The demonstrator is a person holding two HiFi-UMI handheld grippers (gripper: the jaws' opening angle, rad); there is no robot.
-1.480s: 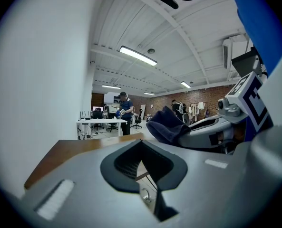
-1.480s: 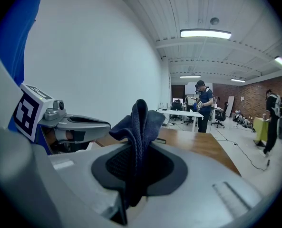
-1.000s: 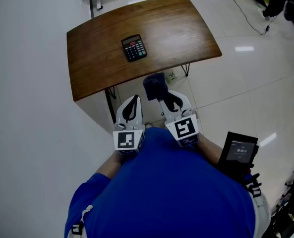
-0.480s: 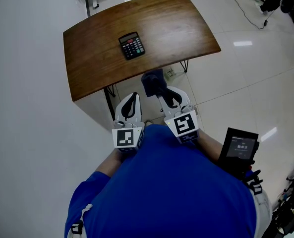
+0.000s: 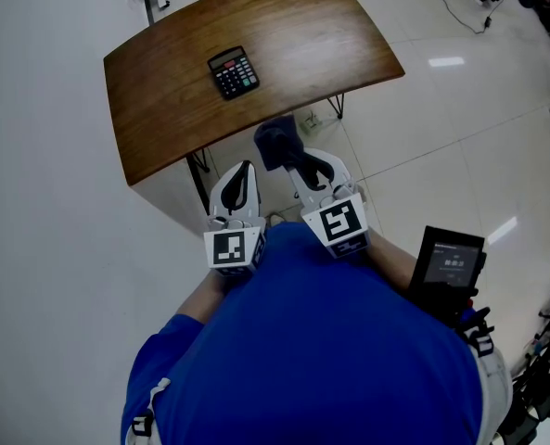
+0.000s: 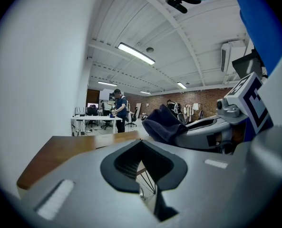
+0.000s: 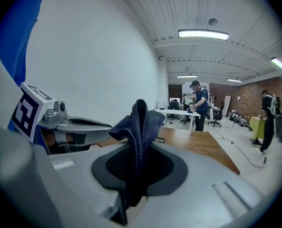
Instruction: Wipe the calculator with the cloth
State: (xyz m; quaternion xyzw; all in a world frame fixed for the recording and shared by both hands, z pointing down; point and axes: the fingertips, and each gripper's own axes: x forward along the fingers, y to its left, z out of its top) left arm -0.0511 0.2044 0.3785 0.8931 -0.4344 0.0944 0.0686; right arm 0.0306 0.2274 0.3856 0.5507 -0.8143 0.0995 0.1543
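Observation:
A black calculator (image 5: pixel 233 72) lies on the brown wooden table (image 5: pixel 321 26), toward its left-middle. Both grippers hang in front of the table's near edge, below its top, well short of the calculator. My right gripper (image 5: pixel 288 154) is shut on a dark blue cloth (image 5: pixel 275 143), which bunches up out of its jaws (image 7: pixel 139 120). My left gripper (image 5: pixel 241 176) sits beside it to the left, jaws together with nothing between them. In the left gripper view the cloth (image 6: pixel 163 122) shows to the right, and the table edge (image 6: pixel 60 148) shows to the left.
Thin black table legs (image 5: pixel 197 170) stand just ahead of the grippers. A black device (image 5: pixel 449 269) hangs at the person's right hip. Cables (image 5: pixel 460 12) trail over the glossy white floor at far right. Desks and people stand far back in the room (image 7: pixel 198 109).
The table and calculator have slid up and to the left in the head view. Both grippers have risen slightly toward the table edge, the cloth still held in the right one.

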